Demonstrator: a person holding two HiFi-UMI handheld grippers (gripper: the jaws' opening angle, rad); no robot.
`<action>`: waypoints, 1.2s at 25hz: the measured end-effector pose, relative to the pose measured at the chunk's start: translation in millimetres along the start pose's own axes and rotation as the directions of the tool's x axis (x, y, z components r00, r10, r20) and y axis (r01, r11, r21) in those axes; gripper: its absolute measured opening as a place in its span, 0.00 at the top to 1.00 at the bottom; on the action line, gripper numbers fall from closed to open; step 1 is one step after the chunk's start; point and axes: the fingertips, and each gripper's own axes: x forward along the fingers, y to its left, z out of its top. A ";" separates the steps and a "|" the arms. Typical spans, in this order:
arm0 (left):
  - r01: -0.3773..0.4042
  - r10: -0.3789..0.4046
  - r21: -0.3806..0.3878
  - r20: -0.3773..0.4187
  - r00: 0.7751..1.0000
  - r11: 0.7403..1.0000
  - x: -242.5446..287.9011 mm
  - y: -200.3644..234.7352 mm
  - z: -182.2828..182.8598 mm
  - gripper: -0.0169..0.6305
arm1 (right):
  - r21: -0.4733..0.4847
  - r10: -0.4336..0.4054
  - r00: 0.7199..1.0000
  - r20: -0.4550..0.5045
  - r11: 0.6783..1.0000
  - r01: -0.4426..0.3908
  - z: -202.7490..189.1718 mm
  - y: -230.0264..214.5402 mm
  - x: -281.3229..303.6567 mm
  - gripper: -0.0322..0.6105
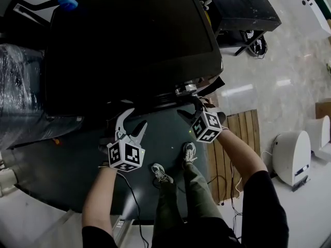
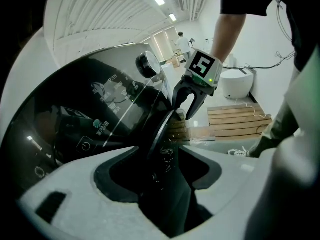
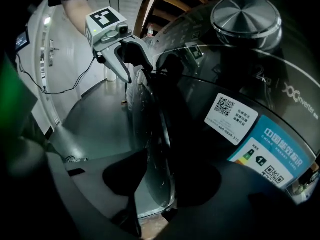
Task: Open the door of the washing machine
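Dark glass washing machine door [image 2: 161, 129] edge-on at the machine's front, rim between spread fingers [image 1: 122, 122] of left gripper [image 1: 135, 119] and right gripper [image 1: 192, 110] alike, neither pair clamped on it

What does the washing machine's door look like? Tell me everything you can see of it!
The door is dark and shiny, like tinted glass, with a thin curved rim that has small scratches. It sits on the machine's front near the silver dial. Its rim runs between the open jaws of the left gripper and the right gripper. Whether it is ajar cannot be told.
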 end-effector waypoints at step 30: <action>0.009 -0.004 0.084 -0.062 0.998 0.996 7.8 7.0 -1.0 0.73 | -0.016 -0.024 0.999 -0.047 1.000 0.023 -3.2 2.7 9.2 0.73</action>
